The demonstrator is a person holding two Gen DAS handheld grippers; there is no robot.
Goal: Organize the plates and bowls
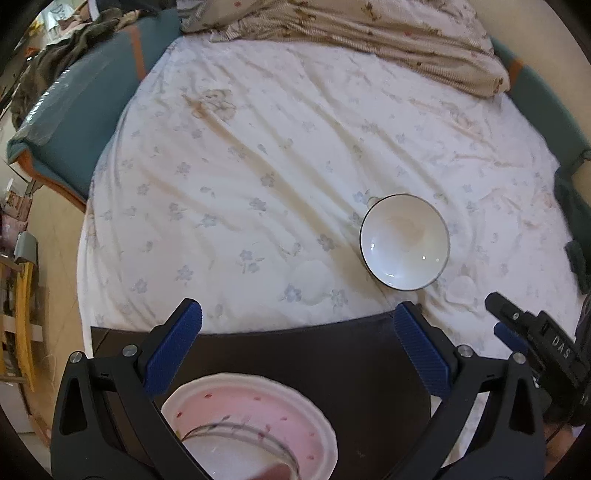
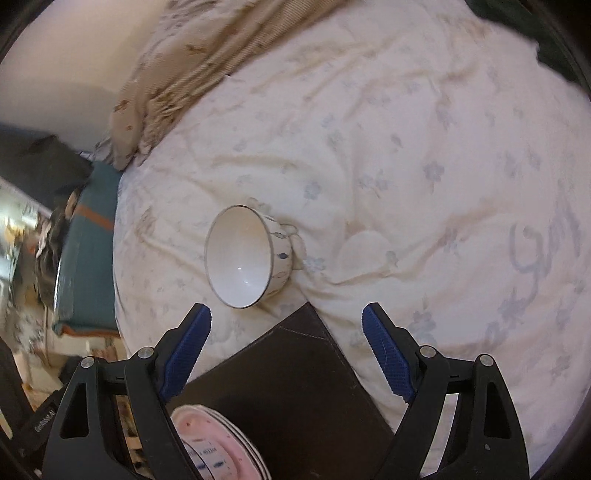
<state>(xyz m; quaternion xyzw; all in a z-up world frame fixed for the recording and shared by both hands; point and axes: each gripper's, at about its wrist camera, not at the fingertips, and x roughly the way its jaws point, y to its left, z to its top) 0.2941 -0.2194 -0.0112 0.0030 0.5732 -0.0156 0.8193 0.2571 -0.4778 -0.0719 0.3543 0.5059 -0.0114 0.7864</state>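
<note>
Bowl: we see one white bowl (image 1: 405,242) with a thin dark rim, glossy inside, empty. From the right wrist its outer wall (image 2: 245,256) shows small blue drop marks and a foot ring. It lies on the bedsheet, tipped so its mouth faces toward us.
Bowl's place: in the left wrist view it sits ahead of our fingers, just beyond the tip of the right-hand blue pad and a little toward the middle. In the right wrist view it lies just ahead of the left-hand pad's tip. It touches neither gripper.
Plates: a pink plate (image 1: 255,421) with small red specks and a white rim lies below and between our left fingers, on the dark mat. A bowl with a dark line near its rim (image 1: 240,448) rests on it. From the right wrist the plate looks like a stack of several (image 2: 218,446), seen edge-on.
Left gripper (image 1: 297,338): our jaws stand wide, nothing between the pads.
Right gripper (image 2: 286,341): jaws wide too, holding nothing; its tip (image 1: 508,317) shows at the right of the left wrist view.
Dark mat (image 1: 332,362): a brown board under both grippers, resting on the bed's near edge.
Bedsheet (image 1: 258,166): cream with pale blue flowers, creased.
Blanket (image 1: 369,33): a beige flowered one bunched at the far end, well beyond our fingers.
</note>
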